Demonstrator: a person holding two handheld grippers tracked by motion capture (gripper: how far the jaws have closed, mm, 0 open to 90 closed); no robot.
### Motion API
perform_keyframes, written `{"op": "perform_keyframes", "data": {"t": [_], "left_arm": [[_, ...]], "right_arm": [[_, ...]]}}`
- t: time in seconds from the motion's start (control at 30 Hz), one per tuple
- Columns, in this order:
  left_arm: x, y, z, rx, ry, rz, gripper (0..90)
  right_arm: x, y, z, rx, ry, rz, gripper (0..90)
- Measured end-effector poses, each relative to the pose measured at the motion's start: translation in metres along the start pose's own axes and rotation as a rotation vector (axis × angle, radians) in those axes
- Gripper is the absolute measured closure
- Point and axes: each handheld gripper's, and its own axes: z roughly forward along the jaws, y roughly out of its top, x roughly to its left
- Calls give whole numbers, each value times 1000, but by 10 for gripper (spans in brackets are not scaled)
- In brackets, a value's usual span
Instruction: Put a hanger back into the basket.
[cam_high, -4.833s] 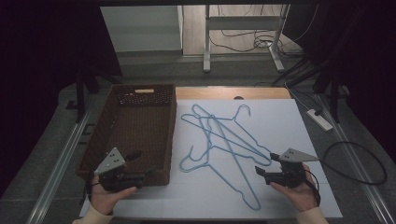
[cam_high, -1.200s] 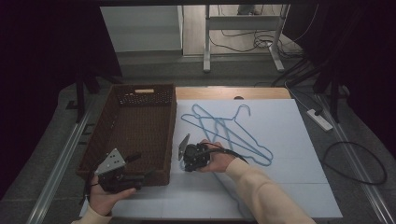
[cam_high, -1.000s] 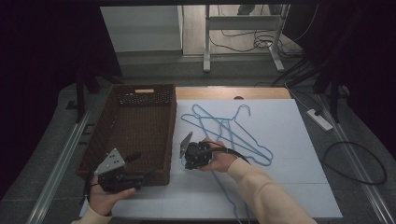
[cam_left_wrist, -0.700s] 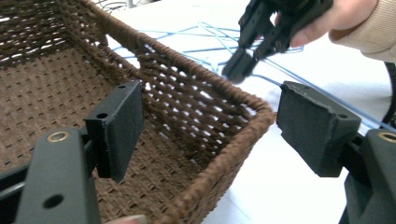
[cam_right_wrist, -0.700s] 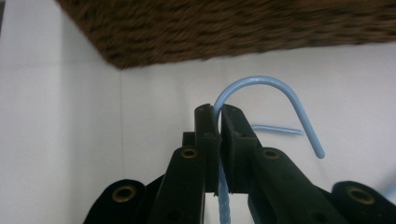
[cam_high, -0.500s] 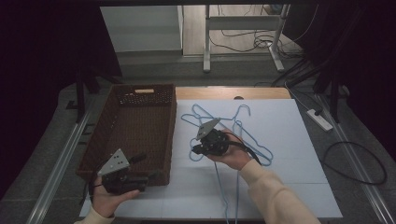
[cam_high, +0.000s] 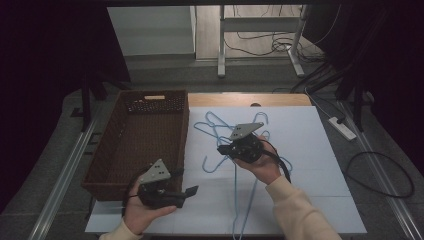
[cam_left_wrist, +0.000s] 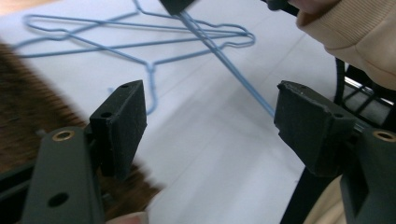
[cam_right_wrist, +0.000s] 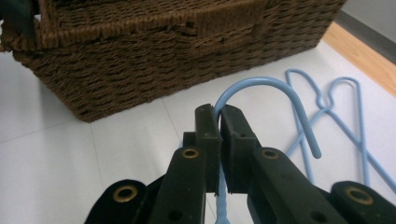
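My right gripper (cam_high: 223, 149) (cam_right_wrist: 219, 116) is shut on a light blue wire hanger (cam_high: 246, 207) (cam_right_wrist: 261, 86), pinching it just below the hook, and holds it lifted over the white table cover (cam_high: 310, 165). Two more blue hangers (cam_high: 217, 125) (cam_right_wrist: 336, 116) (cam_left_wrist: 140, 46) lie overlapped on the cover behind it. My left gripper (cam_high: 190, 192) (cam_left_wrist: 212, 116) stands open near the front edge with nothing between its pads (cam_left_wrist: 121, 121); the held hanger's wire (cam_left_wrist: 224, 56) runs across beyond them. A brown wicker basket (cam_high: 145, 135) (cam_right_wrist: 163, 60) stands at the left.
A beige sleeve (cam_left_wrist: 345, 32) reaches in from the right of the left gripper view. Beyond the table are desk legs and cables on the floor (cam_high: 260, 45), and a power strip (cam_high: 341, 127) lies at the right.
The right gripper has risen and moved right and away with the hanger, lifting it off the cover. The left gripper has slid right along the front edge, past the basket's corner.
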Motion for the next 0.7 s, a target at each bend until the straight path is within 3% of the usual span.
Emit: {"op": "perform_keyframes", "data": {"t": [0.2, 0.33, 0.7], "left_arm": [[-16, 10, 37, 66, -40, 10, 264], [-21, 13, 56, 89, -50, -5, 265], [-22, 17, 98, 132, -54, -42, 269]], "right_arm": [[1, 0, -6, -23, -30, 15, 866], [2, 0, -9, -42, -55, 27, 867], [4, 1, -13, -59, -88, 27, 867]]}}
